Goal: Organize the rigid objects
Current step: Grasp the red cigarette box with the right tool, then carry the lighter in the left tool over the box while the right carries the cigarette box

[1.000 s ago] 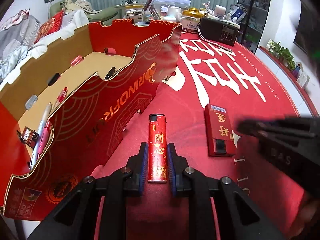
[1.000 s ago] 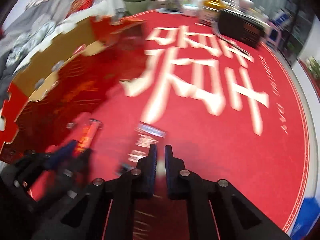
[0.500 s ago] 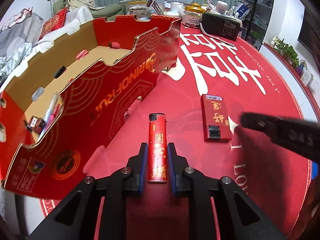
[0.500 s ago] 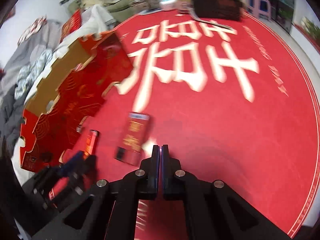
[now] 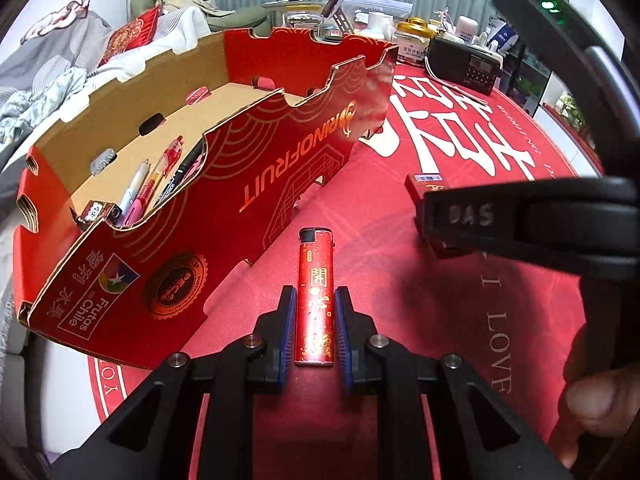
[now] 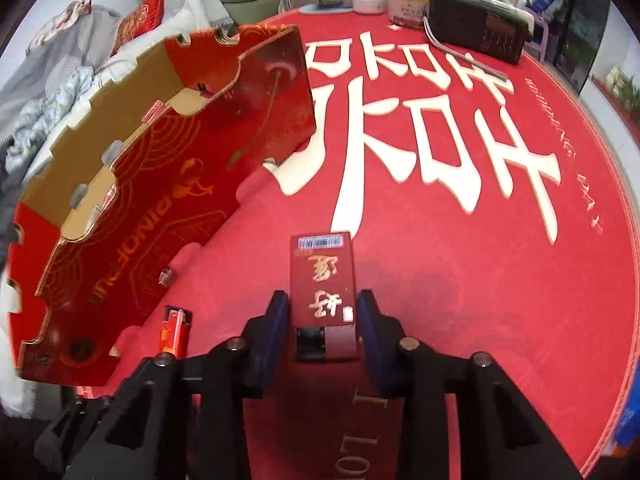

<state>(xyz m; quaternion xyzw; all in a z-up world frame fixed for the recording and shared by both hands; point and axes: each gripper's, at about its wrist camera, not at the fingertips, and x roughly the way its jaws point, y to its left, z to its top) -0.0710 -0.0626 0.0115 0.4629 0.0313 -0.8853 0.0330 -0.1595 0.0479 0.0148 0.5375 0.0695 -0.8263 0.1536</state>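
left wrist view: left gripper (image 5: pixel 314 322) clamps slim red plastic lighter (image 5: pixel 315 296); lift level.
right gripper (image 6: pixel 322 326): wide around flat red box (image 6: pixel 323 292); close squarely.

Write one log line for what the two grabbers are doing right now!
left gripper: shut on lighter | right gripper: open around red box, not gripping | fruit carton: holds pens

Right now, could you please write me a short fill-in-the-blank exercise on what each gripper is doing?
1. The left gripper is shut on the ____.
2. The right gripper is open around the red ____.
3. Pens lie inside the cardboard ____.
4. Beyond the mat's white characters stands a black ____.

Missing words: lighter; pack; box; radio.
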